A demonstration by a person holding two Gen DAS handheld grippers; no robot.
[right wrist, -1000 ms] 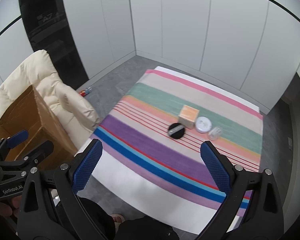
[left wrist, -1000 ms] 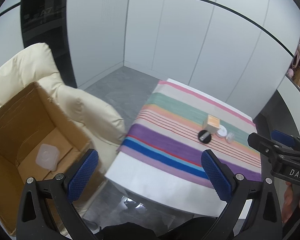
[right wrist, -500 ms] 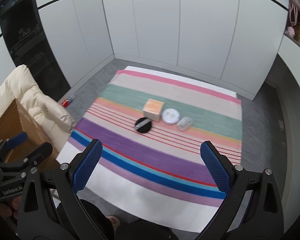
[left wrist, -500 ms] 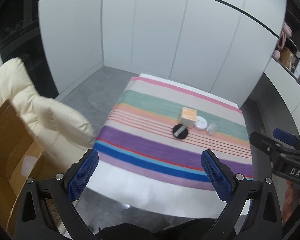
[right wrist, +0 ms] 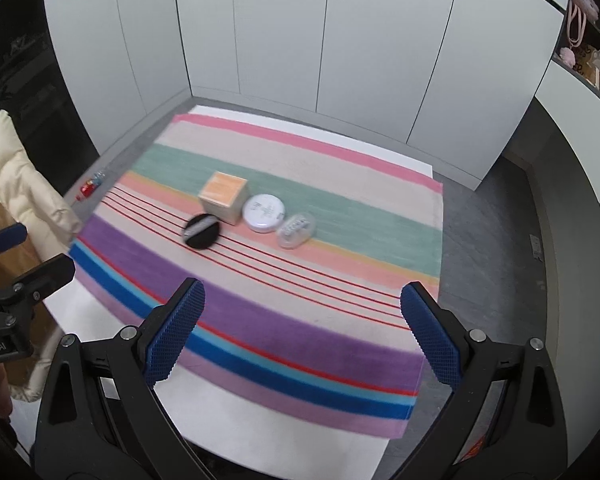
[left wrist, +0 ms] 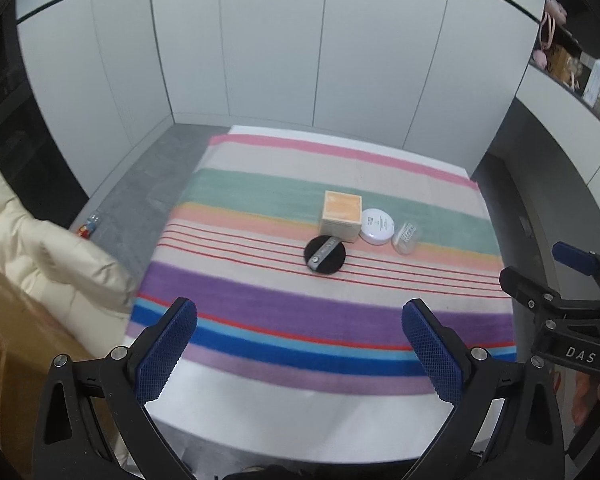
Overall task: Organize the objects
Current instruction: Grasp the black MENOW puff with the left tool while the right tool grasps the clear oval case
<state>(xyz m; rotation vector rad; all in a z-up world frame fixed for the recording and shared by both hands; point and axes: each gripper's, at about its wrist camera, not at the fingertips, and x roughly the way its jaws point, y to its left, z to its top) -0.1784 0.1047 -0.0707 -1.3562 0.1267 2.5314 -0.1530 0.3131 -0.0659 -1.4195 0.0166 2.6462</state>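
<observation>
Left gripper [left wrist: 300,340] and right gripper [right wrist: 302,320] are hovering wide apart and empty above the striped cloth-covered table [left wrist: 260,312]. Mid-cloth are lying an orange-topped cardboard box [left wrist: 341,216], a black round puff [left wrist: 325,255] just before it, then a white round tin [left wrist: 377,226] and a clear plastic case [left wrist: 405,237] rightward.

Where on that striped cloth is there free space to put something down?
The purple and blue stripes nearest the grippers lie bare, as do the pink and green bands behind the items. The middle is crowded: orange box, black puff, white jar, clear case.
</observation>
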